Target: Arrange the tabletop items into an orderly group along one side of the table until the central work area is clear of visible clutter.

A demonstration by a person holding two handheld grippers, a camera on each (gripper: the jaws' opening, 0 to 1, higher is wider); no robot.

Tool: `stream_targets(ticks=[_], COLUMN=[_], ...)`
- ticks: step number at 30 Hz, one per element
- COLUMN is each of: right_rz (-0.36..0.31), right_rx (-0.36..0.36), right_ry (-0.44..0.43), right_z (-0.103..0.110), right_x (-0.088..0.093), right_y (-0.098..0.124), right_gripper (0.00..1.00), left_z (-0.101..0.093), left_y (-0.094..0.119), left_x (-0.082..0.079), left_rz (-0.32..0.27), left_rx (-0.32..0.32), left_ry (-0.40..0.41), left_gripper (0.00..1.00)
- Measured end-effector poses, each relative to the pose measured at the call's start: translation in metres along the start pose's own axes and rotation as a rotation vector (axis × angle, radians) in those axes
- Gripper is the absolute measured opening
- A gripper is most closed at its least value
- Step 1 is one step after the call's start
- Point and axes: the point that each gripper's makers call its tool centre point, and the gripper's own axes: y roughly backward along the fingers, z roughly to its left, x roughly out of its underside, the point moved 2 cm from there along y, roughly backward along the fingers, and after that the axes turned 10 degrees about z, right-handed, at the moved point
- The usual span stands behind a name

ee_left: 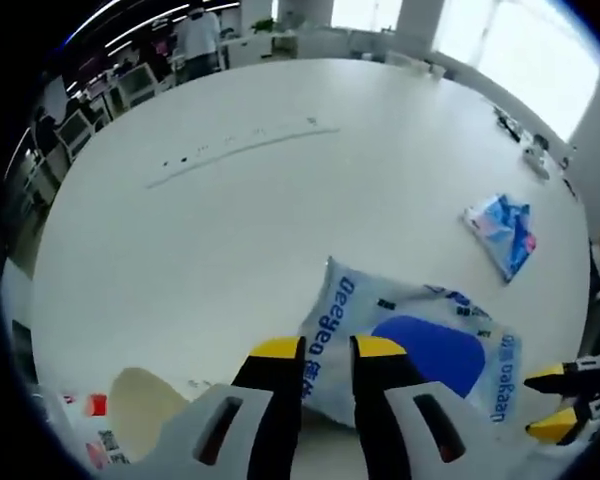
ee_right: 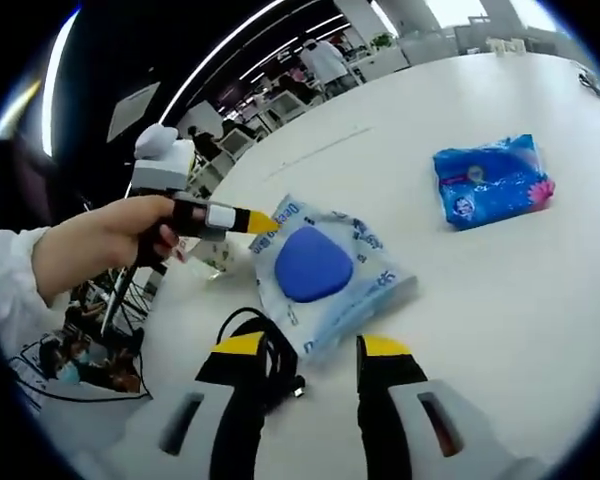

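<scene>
We have barely begun: the wipes pack lies mid-worktop with our left hand-held gripper spread at its edge, the right hand-held gripper spread just short of it, the blue packet well beyond.

Prob. open office: desks, big white table.

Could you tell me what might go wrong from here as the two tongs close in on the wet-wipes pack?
1. The left tongs sit at the edge of the wipes pack; a pinch on the thin edge may slip or only crumple the soft wrapper.
2. A black cable lies by the right tongs, whose jaws stand open; closing or sweeping there could snag it.
3. The blue packet lies apart, so it may get left in the central area.
</scene>
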Motion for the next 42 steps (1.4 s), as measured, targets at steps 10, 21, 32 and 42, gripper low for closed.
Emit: stream_targets(ticks=[10,21,32,42], right_rz=[0.031,0.021,-0.015,-0.078], right_rx=[0.014,0.033,0.068,0.102], right_ry=[0.003,-0.081,0.030,0.178], right_z=[-0.001,-0.031,-0.032,-0.032], right_x=[0.005,-0.001,-0.021,-0.065], right_y=[-0.012,-0.001,0.012,0.027], right_gripper=[0.19,0.00,0.00,0.00], left_z=[0.000,0.004,-0.001,0.001], left_y=[-0.002,-0.004,0.015,0.048], left_x=[0.000,0.014,0.016,0.019], left_rz=[0.027,0.089,0.021,-0.095], left_rx=[-0.052,-0.054,-0.037,-0.006], left_ry=[-0.075,-0.043,0.019,0.131], left_gripper=[0.29,0.00,0.00,0.00])
